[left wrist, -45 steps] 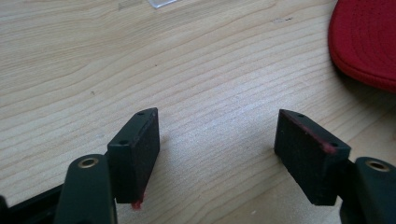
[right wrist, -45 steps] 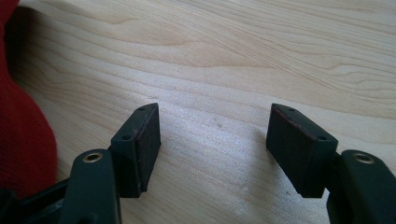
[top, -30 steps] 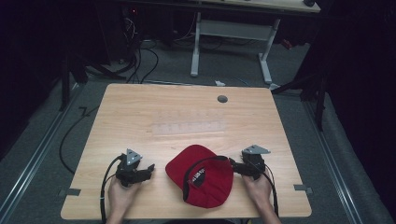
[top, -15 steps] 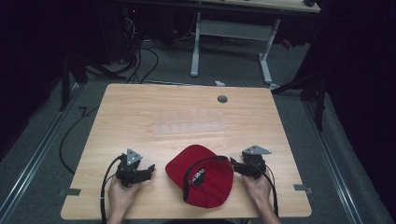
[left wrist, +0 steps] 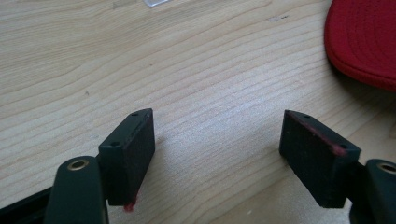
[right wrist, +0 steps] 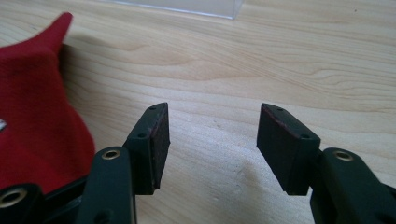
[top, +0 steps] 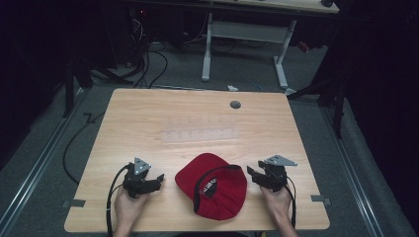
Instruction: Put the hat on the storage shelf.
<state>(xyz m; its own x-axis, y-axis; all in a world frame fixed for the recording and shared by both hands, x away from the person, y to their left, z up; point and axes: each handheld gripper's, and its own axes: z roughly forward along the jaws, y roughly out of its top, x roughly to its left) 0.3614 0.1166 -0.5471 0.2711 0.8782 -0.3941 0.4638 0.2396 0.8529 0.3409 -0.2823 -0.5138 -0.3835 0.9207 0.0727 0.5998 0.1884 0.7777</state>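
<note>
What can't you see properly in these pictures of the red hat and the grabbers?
- The writing on the red cap: too small and blurred in the high view.
- The clear tray: faint in the high view; cut off by the top edge in the right gripper view.
- Most of the cap: cut off by the frame's side edge in both gripper views.
- Under the cap: hidden by the cap itself.

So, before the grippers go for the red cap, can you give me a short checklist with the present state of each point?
1. Left gripper open, nothing between its jaws: ok.
2. Right gripper open, nothing between its jaws: ok.
3. Red cap lies between both grippers, within easy reach: ok.
4. Cap fully on the table, not over the edge: ok.
5. Clear plastic tray lies apart from the cap, out of the way: ok.
6. Which part of the cap gives the firmest grip: cannot tell.
</note>
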